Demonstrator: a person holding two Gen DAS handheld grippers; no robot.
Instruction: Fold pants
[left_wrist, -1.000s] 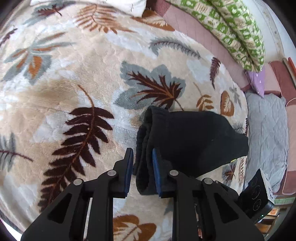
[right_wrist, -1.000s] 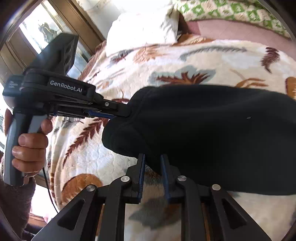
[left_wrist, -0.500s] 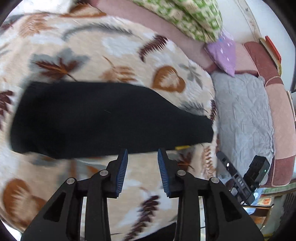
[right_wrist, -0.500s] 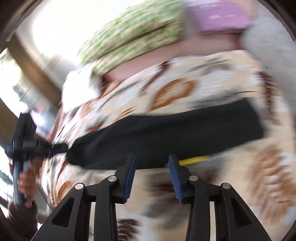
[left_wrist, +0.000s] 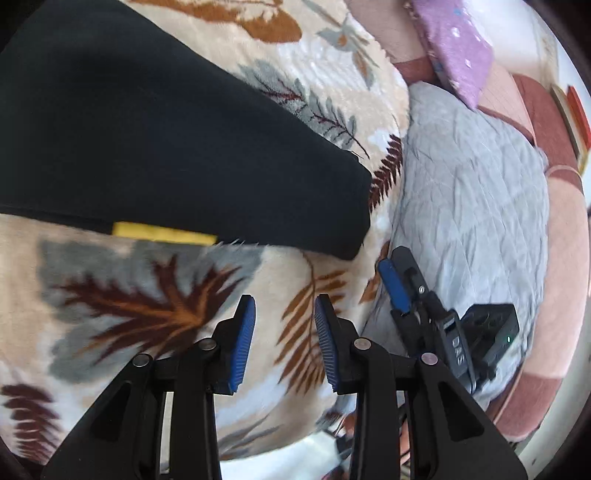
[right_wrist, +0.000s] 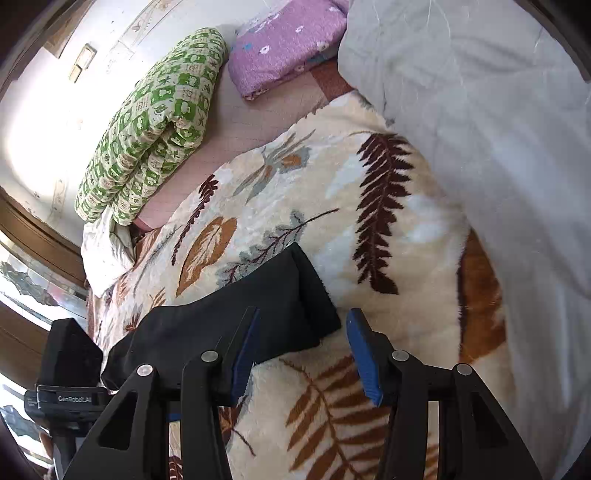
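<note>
The black pants lie flat and stretched out on the leaf-patterned blanket, with a yellow tag at their near edge. In the right wrist view the leg end of the pants lies just ahead of the fingers. My left gripper is open and empty, hovering over the blanket just below the pants. My right gripper is open and empty at the leg end; it also shows in the left wrist view. The left gripper's body shows in the right wrist view.
A grey quilt lies beside the blanket. A purple pillow and a green patterned folded quilt sit at the far side on a pink sheet. A window is at the left.
Both grippers let go of the pants' waist end and opened. The pants now lie flat on the blanket. Both grippers have swung toward the leg end.
</note>
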